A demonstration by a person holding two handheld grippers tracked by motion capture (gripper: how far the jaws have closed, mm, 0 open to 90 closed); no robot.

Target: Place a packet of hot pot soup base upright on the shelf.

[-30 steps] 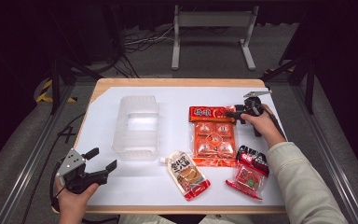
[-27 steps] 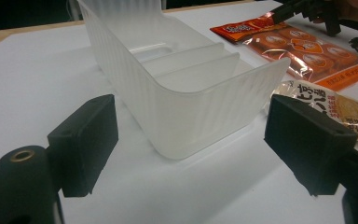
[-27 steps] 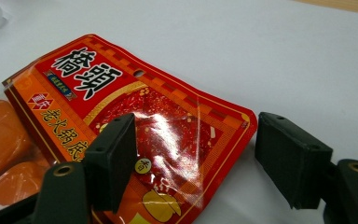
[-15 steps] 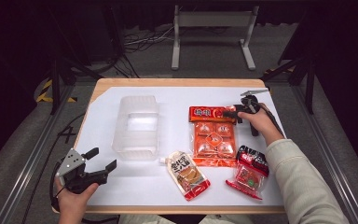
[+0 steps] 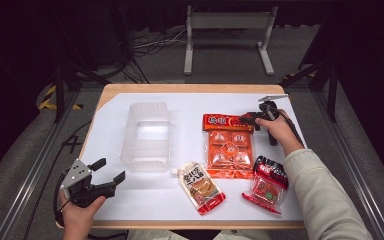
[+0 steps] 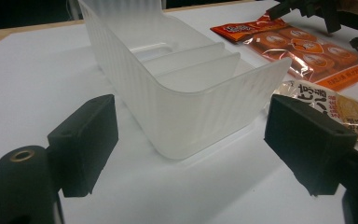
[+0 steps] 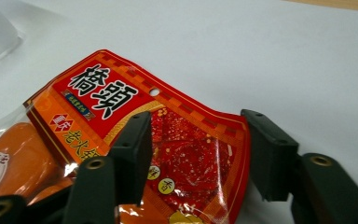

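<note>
The right tool (image 5: 250, 119) stands at the far right corner of the orange hotpot-base packet (image 5: 228, 145), its jaws astride the packet's header edge. They have just been closing, yet a gap remains on both sides in the right gripper view; the pads do not press on the film.

Handling, by judgement: the packet (image 7: 135, 140) is a flat plastic pouch with four moulded blocks inside, fairly heavy for its size, glossy and slippery. The sealed header strip directly between the jaws is thin and slightly curled off the desk (image 5: 300, 200), so it offers the best purchase. A grip there is likely to let the body hang and swing.

The left tool (image 5: 102, 172) rests at the near left corner of the desk, jaws apart and empty. Just ahead of it stands the translucent plastic bin (image 6: 186, 93), divided by low partitions, empty.

Nearer the person than the right tool lie a small red snack packet (image 5: 266, 184) and, further left, a white sauce pouch (image 5: 201, 186), which touches the big packet's near edge. Nothing blocks the path from packet to bin.
</note>
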